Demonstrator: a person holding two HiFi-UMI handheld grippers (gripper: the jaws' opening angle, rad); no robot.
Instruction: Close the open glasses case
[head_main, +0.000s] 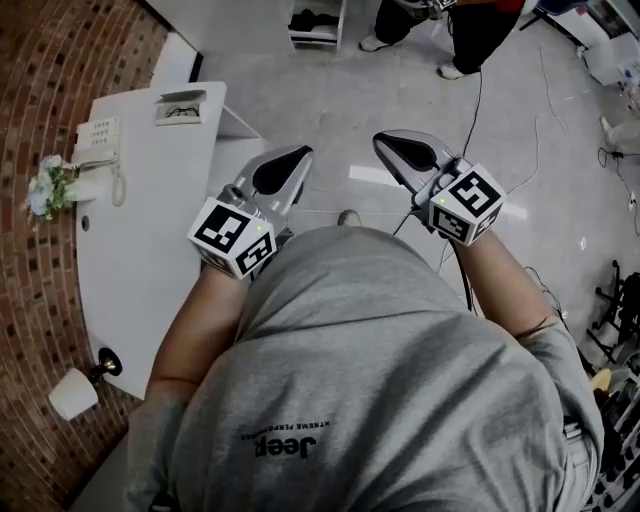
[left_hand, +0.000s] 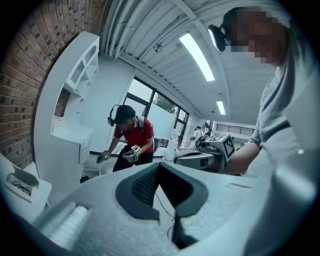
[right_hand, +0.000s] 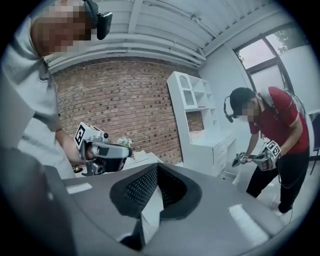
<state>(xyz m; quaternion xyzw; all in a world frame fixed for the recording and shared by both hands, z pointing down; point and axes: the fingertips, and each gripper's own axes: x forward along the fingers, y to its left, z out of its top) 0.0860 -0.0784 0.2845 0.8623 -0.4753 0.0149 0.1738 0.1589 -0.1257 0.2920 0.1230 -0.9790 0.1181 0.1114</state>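
The open glasses case lies at the far end of the white table, with dark glasses inside; it also shows at the lower left of the left gripper view as the case. My left gripper is held in the air off the table's right edge, short of the case, its jaws shut and empty. To its right, over the floor, my right gripper hangs shut, with nothing between its jaws. Each gripper camera sees the other gripper: the right, the left.
On the table stand a white telephone, a small bunch of flowers and a white lamp by the brick wall. Another person with grippers stands ahead by a white shelf unit. Cables trail on the floor.
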